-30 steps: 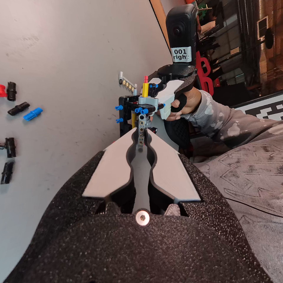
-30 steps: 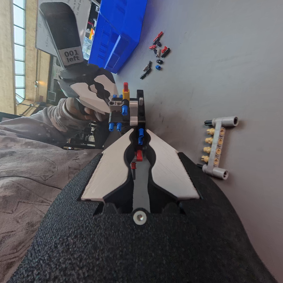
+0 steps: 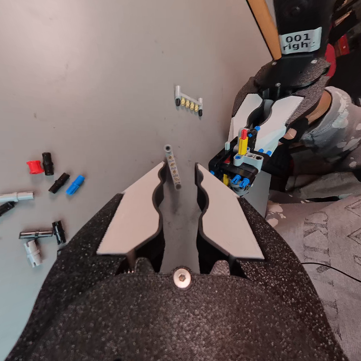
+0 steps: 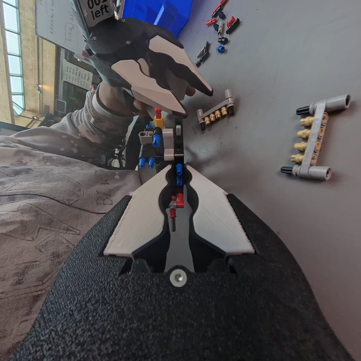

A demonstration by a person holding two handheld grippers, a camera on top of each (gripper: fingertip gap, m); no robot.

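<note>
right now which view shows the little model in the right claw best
The right wrist view: the model sits centred just past the right claw, which is shut on its near end. The left wrist view shows it smaller, off to the right, its lower corner hidden behind a finger of the open left claw.

Grey tabletop [image 4: 293, 58], matte, faintly scuffed and stained; a wooden edge strip [image 3: 262, 25] runs along its far side in the left wrist view; a blue plastic bin [image 4: 166, 13] stands on the tabletop at its far end. Beyond the bin, a whiteboard [image 4: 58, 25] leans or hangs; past the whiteboard, a tan wall [image 4: 31, 64] with tall windows [image 4: 14, 58] letting in bright daylight; dark shelving or equipment below the whiteboard, too dim to tell.
</note>
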